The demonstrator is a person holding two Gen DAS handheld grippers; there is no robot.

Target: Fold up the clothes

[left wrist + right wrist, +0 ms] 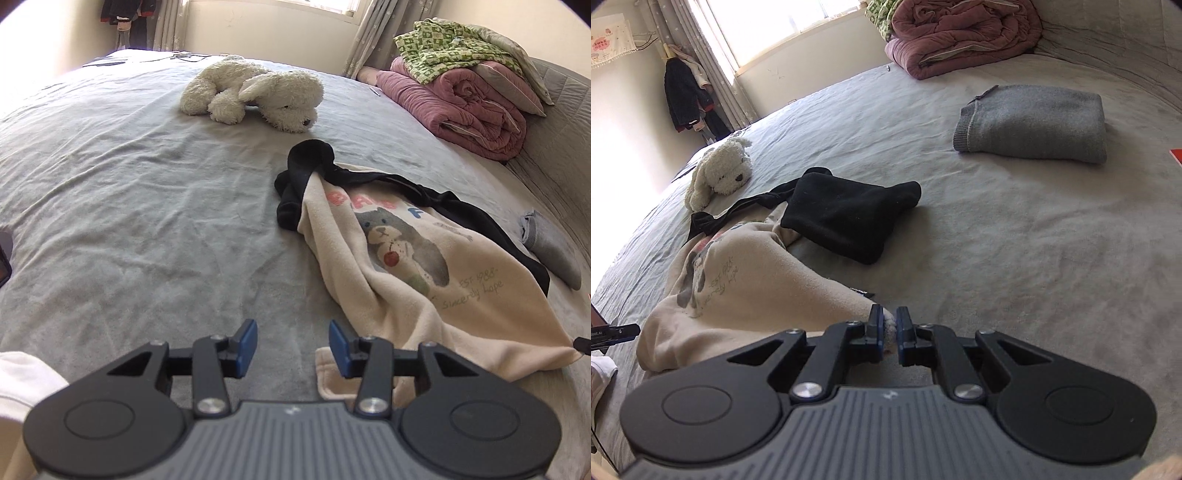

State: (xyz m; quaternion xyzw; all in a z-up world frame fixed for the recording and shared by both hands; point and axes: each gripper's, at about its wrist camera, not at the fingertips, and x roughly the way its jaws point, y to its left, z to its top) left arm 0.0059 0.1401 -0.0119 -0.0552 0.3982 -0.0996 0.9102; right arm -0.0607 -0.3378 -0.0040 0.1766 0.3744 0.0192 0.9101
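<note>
A cream sweatshirt (413,266) with a bear print and black sleeves lies rumpled on the grey bed, right of centre in the left wrist view. My left gripper (292,347) is open and empty, hovering just left of the shirt's near hem corner. In the right wrist view the same sweatshirt (738,295) lies at the left, one black sleeve (846,218) spread beyond it. My right gripper (889,326) is shut on the shirt's cream hem corner.
A white plush dog (258,94) lies further up the bed. A folded grey garment (1034,123) sits to the right. A pink quilt (458,107) with a green patterned cloth (450,48) is stacked near the headboard. Bed sheet (129,221) stretches left.
</note>
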